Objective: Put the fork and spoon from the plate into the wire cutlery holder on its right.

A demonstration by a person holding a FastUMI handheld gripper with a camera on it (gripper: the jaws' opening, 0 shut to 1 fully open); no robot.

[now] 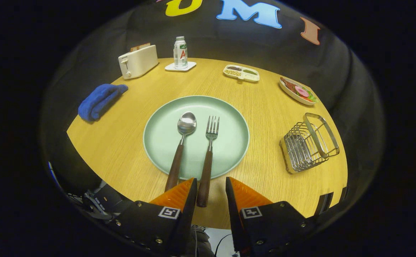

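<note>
Jaws (211, 185) released, gap clear around the fork (208, 157) handle end, neither finger touching it. Fork and spoon (182, 146) lie side by side on the green plate (165, 139), handles overhanging toward the jaws. Wire cutlery holder (309, 142) stands on the bench (122, 142) at 2 o'clock.

Before me, a round wooden table (129, 142) stands in a booth walled with black cloth (250, 46), evenly lit.
</note>
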